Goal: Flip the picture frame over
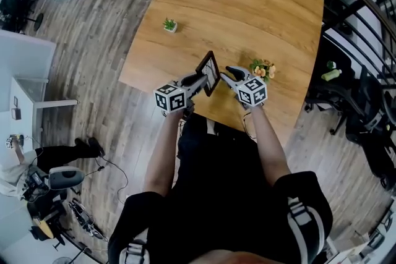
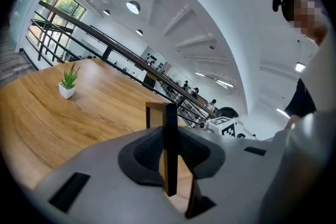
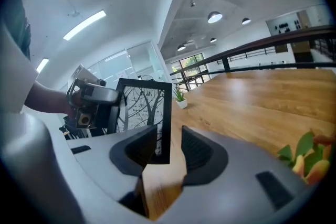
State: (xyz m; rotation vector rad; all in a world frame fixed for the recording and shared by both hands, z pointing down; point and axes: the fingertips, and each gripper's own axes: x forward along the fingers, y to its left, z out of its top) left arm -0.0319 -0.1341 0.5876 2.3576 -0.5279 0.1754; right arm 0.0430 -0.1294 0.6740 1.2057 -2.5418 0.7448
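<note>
Item 1, left gripper [image 2: 169, 157]: I read its jaws as clamped on the picture frame [image 2: 169, 131], with a pad against each face and the frame seen edge-on.

Item 2, right gripper [image 3: 170, 152]: jaws apart. The frame's lower corner stands between them, and table wood shows between the frame and one pad.

Item 3, picture frame: held upright and slightly tilted between the two grippers, over the near edge of the table [image 1: 247, 9]. Its black-bordered tree print faces the right gripper. I cannot tell whether it touches the tabletop.

Item 4, flowers [image 1: 262, 69]: on the table, just beside the right gripper.

Item 5, small potted plant [image 1: 169, 25]: farther onto the table, well apart from both grippers.
</note>
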